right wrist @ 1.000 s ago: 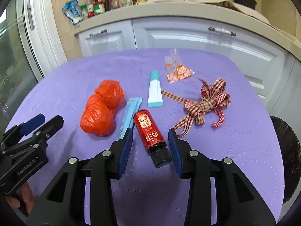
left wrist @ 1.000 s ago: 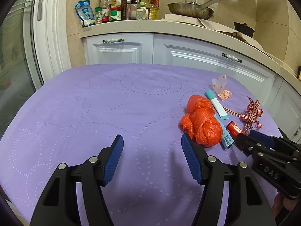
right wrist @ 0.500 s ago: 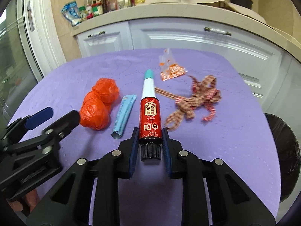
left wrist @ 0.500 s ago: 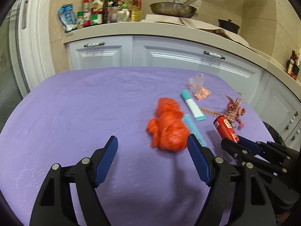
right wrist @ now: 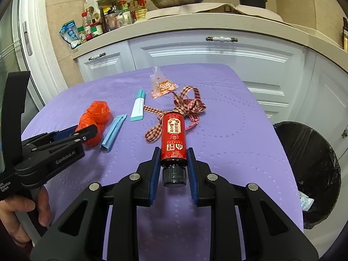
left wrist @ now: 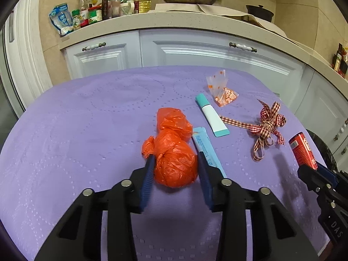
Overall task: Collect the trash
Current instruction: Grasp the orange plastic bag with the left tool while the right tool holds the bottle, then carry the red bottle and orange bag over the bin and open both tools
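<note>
My right gripper (right wrist: 173, 163) is clenched on the red bottle (right wrist: 173, 138), lifted over the purple table (right wrist: 228, 152); next it must travel to the black bin (right wrist: 308, 174) at my right. My left gripper (left wrist: 175, 169), tilted down, is closing around the orange bag (left wrist: 174, 161). Farther lie the blue sachet (left wrist: 206, 148), tube (left wrist: 212, 117) and ribbon (left wrist: 267, 128).

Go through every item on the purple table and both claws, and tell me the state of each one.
Left claw: closing around the orange bag.
Orange bag: knotted, crumpled, on the cloth.
Right claw: shut on the red bottle.
Red bottle: capped, held off the table.
Blue sachet: lying flat.
Teal tube: capped, lying flat.
Checked ribbon: loosely bunched.
Clear wrapper: crumpled.
Black-lined bin: open.
</note>
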Action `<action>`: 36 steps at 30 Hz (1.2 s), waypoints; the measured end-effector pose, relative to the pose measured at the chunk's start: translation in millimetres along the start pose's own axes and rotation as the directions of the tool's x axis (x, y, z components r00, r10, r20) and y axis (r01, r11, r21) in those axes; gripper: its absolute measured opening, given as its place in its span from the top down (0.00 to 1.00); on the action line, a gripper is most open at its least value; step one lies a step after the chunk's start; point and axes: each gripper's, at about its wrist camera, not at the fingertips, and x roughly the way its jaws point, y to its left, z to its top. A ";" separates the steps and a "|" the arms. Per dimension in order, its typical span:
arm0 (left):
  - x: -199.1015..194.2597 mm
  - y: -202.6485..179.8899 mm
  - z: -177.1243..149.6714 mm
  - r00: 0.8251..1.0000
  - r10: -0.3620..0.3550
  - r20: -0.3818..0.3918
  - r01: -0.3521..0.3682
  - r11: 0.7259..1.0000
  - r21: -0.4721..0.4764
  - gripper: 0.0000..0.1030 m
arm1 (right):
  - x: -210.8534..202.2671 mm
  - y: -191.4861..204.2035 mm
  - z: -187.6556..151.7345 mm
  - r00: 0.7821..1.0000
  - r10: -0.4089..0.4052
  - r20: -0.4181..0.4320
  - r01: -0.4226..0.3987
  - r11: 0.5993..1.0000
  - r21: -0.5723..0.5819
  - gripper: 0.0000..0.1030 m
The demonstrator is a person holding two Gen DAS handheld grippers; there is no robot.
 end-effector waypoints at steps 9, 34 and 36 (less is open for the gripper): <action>-18.1 4.3 -5.9 0.998 0.011 0.068 -0.009 1.000 -0.022 0.68 | -14.3 -2.5 -3.3 0.999 -0.011 0.052 0.011 1.000 -0.011 0.77; -86.0 -44.4 -16.1 0.976 -0.085 0.200 0.076 0.996 0.051 0.68 | -80.5 -60.7 -15.5 0.978 -0.124 0.166 0.110 0.990 0.093 0.78; -88.8 -56.7 -16.2 0.973 -0.102 0.206 0.089 0.994 0.071 0.68 | -86.2 -68.9 -18.1 0.975 -0.138 0.173 0.121 0.987 0.108 0.78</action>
